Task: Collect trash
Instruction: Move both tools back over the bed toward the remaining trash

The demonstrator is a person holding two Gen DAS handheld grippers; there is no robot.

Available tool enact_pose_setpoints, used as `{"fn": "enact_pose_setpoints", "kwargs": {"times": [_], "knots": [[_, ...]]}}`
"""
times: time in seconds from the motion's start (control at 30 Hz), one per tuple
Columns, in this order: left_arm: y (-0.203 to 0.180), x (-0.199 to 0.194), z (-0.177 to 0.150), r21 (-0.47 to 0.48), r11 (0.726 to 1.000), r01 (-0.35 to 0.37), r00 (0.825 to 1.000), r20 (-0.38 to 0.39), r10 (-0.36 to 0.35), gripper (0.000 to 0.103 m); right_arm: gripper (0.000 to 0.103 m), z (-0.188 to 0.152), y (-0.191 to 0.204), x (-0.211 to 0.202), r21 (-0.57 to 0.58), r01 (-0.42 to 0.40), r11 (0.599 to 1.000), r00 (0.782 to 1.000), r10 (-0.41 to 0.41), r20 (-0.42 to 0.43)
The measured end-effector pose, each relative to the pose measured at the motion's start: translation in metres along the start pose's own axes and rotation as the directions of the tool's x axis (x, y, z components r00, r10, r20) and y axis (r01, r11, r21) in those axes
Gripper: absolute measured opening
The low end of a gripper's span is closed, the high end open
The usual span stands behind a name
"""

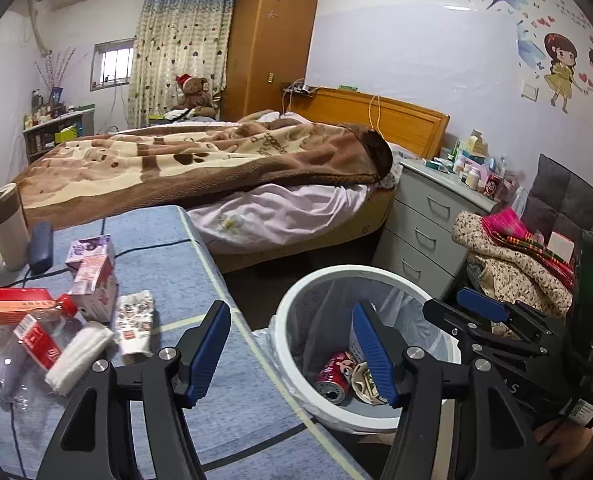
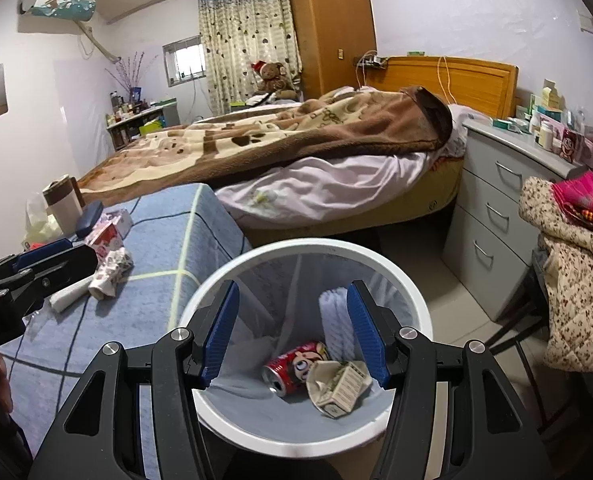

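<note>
Trash bin [image 2: 308, 438] sitting at lower centre of the right wrist view: round, white plastic rim, lined with a thin translucent bag. Already lying at the bottom: a dented red drink can [image 2: 294, 366], a crumpled paper carton [image 2: 338, 390], and a pale ribbed item against the far wall, identity unclear.

Right gripper [image 2: 294, 338] hovering directly above the bin mouth, blue ribbed pads [image 2: 220, 336] standing wide apart, gripping nothing. Judging by this, a drop into the bin appearing just completed, with collection only partly done.

Left gripper [image 1: 292, 354] poised at lower centre of the left wrist view, between the table edge and the bin, jaws likewise spread and carrying nothing.

Remaining trash waiting at lower left of the left wrist view, on the blue cloth-covered table [image 1: 200, 264]: a clear crushed plastic bottle [image 1: 28, 340] with red label and cap, a white folded tissue wad [image 1: 78, 356], a printed soft wrapper [image 1: 134, 322], a red flat box [image 1: 18, 304], and pink and purple cartons [image 1: 94, 276].

Next move likely calling for a swing back toward the table, jaws kept wide, then closing on one item; the soft wad and wrapper requiring a low pinch, the slick bottle a grip across its crushed middle.
</note>
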State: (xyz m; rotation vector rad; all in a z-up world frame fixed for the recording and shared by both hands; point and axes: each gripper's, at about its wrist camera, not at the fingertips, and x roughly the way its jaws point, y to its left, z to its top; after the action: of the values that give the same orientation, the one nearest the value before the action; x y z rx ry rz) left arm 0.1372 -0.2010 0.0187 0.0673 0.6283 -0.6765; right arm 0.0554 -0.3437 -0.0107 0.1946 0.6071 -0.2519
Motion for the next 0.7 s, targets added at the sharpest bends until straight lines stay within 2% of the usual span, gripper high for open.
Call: {"fn": "enact_pose_setpoints", "kwargs": {"times": [0.3,0.43,0.7], "knots": [[0.035,-0.024,-0.003,-0.028,0.997,-0.068,0.997,0.025,0.069,0.063,0.058,0.005,0.028,0.005,-0.034,-0.064,0.997,0.998,0.065,0.020],[0.063,-0.033,-0.010,-0.060,0.991,-0.116,0.993,0.026,0.118,0.064,0.067,0.006,0.046,0.013,-0.063,-0.100,0.993,0.995,0.101,0.014],[0.122,-0.048,-0.022,-0.137,0.967,-0.214,0.976,0.015,0.218,0.064,0.067,0.011,0.080,0.031,-0.114,-0.180,0.977,0.984,0.180,-0.014]]}}
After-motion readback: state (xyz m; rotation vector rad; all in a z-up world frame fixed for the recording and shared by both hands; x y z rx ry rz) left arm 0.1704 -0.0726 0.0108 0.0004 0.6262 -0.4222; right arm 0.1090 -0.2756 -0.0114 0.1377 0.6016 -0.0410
